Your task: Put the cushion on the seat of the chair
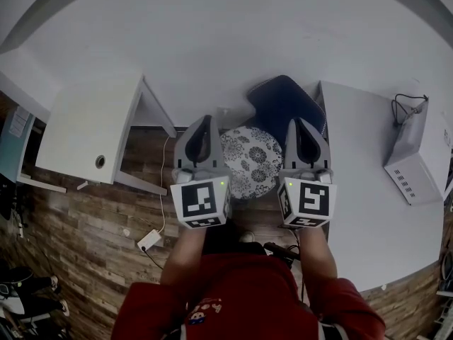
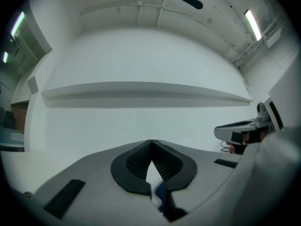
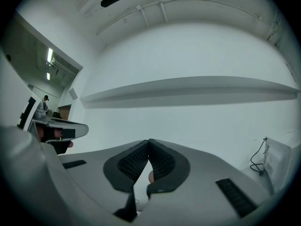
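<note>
Wood-plank floor [image 1: 106,218] and a bare white wall frame the scene I am steering from afar. At left stands a white desk [image 1: 88,129]. Next to it, my left gripper [image 1: 204,125] is clamped on the rim of the round patterned cushion [image 1: 251,161], with white-and-blue fabric showing between its closed jaws. The cushion spans the gap between both tools, on the near side of the dark blue chair [image 1: 283,101], seemingly not yet down on the seat. My right gripper [image 1: 299,126] has its jaws together too, apparently pinching the opposite rim. I judge the cushion light, soft and floppy. Held at two opposite edges, it should sag rather than slip.
</note>
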`<state>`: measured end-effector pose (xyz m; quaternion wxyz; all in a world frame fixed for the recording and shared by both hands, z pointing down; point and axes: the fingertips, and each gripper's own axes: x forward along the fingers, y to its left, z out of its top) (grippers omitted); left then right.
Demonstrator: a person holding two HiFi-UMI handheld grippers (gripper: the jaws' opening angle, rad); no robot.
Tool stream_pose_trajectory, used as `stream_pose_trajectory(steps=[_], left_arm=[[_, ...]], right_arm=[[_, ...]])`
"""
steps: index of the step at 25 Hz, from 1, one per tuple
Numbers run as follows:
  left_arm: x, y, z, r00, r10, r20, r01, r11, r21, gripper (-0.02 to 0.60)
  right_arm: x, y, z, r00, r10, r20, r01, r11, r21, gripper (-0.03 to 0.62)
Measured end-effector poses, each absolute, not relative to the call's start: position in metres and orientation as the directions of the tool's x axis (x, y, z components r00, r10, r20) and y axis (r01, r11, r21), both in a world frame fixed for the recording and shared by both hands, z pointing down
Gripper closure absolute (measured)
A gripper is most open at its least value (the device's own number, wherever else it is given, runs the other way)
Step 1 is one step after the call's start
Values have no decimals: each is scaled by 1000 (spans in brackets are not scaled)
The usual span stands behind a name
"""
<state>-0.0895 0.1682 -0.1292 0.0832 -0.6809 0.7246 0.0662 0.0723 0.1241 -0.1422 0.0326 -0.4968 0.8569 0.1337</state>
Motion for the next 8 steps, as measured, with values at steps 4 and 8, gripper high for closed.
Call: stream_pose_trajectory(steps=[4, 8], left_arm=[[-93, 167, -124, -68, -976, -205, -997, 71, -8, 554], [-92, 164, -124, -54, -973, -226, -999, 53, 10, 554]], right_arm=[[72, 122, -140, -504, -841, -195, -861, 471, 193, 566], [71, 121, -141, -512, -832, -211, -856, 477, 199, 566]])
